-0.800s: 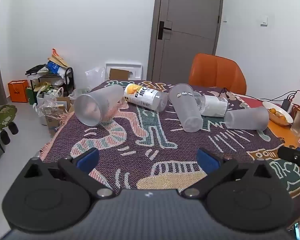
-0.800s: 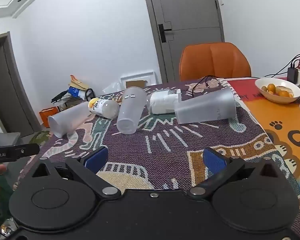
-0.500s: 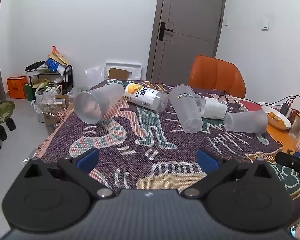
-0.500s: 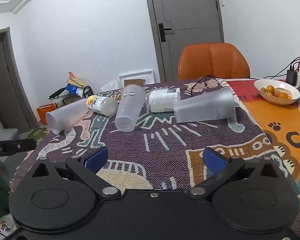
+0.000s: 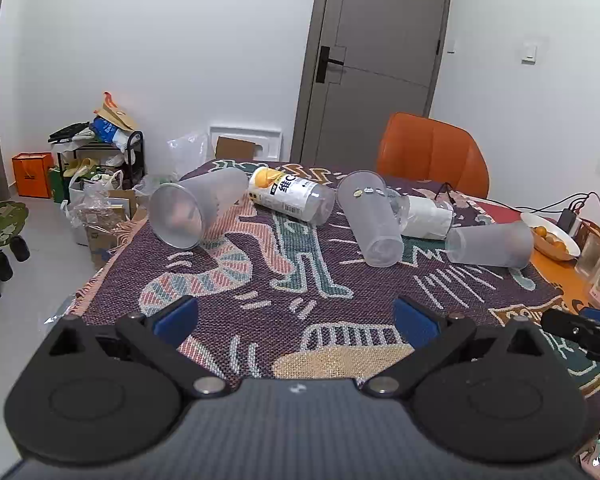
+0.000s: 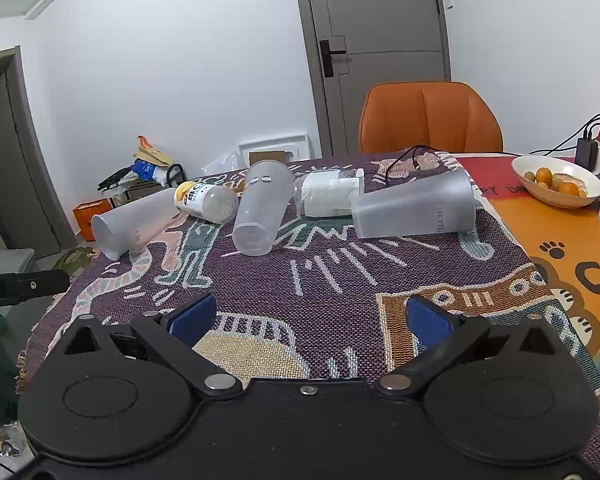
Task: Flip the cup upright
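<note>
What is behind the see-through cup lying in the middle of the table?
Behind the middle cup lies a white-wrapped bottle on its side. The cup covers the bottle's left end, so how that end looks cannot be seen.

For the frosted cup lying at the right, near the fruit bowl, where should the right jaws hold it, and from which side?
Grip the frosted cup across its mid-body, coming from the near side. It lies on its side, narrow base left, wide rim right, and its near wall is clear. The open right gripper probably fits it.

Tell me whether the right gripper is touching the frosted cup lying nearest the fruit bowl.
Apart. In the right wrist view, a wide stretch of patterned cloth separates the open right gripper from the frosted cup.
</note>
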### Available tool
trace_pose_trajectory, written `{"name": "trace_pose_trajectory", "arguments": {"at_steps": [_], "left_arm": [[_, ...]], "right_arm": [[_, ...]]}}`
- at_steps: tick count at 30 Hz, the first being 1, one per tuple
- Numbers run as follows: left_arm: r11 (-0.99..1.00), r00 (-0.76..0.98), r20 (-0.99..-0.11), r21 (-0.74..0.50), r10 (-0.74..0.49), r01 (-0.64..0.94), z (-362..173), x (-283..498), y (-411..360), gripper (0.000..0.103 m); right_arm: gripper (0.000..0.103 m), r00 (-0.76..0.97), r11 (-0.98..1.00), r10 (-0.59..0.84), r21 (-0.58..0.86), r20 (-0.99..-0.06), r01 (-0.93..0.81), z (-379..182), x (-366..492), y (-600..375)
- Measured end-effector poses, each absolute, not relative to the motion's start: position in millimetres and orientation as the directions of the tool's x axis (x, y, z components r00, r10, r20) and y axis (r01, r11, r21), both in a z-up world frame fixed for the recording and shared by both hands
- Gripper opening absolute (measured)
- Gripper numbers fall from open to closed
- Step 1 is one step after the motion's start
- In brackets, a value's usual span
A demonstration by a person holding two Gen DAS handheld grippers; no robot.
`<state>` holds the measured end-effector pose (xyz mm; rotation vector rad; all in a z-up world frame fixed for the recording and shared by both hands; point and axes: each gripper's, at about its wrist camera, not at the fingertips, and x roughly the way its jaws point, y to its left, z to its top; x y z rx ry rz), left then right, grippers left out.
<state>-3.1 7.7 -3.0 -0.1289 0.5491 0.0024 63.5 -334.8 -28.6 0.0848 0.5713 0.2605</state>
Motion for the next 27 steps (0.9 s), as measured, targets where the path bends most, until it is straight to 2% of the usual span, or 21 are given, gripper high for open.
{"name": "trace_pose_trajectory", "arguments": {"at_steps": [27], "left_arm": [[0.988,0.86,-0.507,-0.153,-0.052,-0.031,-1.0,-11.0,9.8,0.103]], "right_arm": [[0.103,0.824,0.971,0.241,0.13,-0.513,-0.203,-24.2,57.9,-330.8]]}}
